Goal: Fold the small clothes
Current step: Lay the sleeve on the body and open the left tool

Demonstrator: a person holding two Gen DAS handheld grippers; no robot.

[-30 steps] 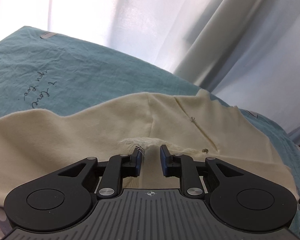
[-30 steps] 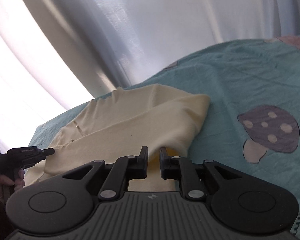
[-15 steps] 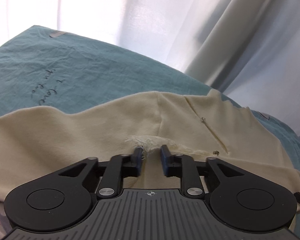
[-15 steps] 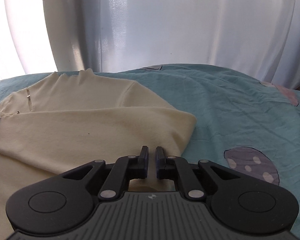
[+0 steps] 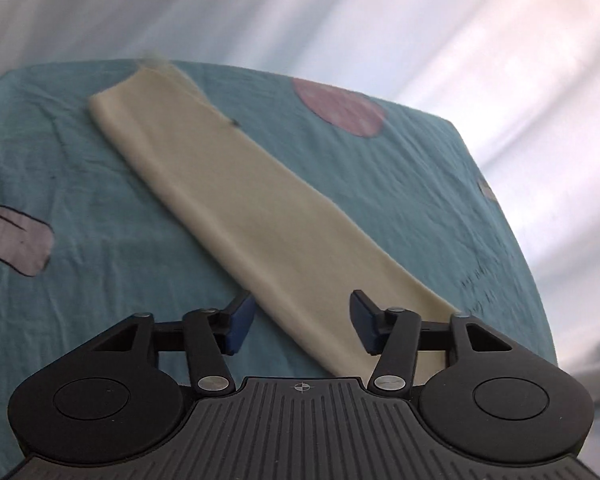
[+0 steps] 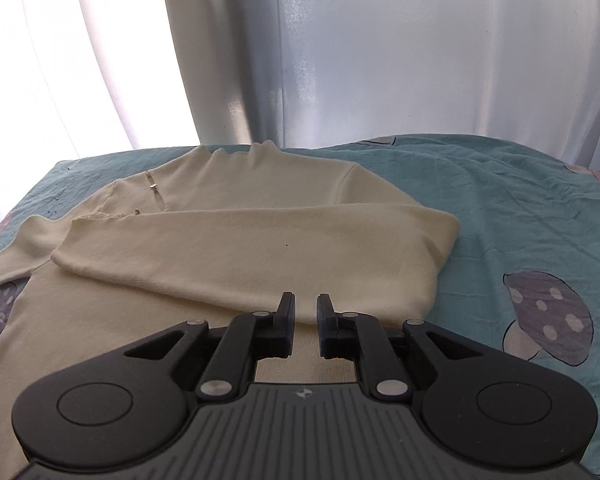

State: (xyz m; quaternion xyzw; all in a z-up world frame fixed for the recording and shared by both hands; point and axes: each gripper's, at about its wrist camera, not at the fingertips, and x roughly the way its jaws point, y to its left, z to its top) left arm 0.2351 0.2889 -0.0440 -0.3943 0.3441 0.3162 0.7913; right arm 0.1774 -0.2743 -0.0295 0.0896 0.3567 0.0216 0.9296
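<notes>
1 cream sweater, 2 claws: left claw wide apart, right claw slightly parted, both holding nothing.

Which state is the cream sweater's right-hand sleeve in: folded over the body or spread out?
Folded: the cream knit sweater has that sleeve lying across its body, cuff toward the left.

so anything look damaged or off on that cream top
Yes: the cream top has a frayed edge by its small metal snaps, in the right wrist view. One sleeve lies unfolded across the teal sheet.
</notes>
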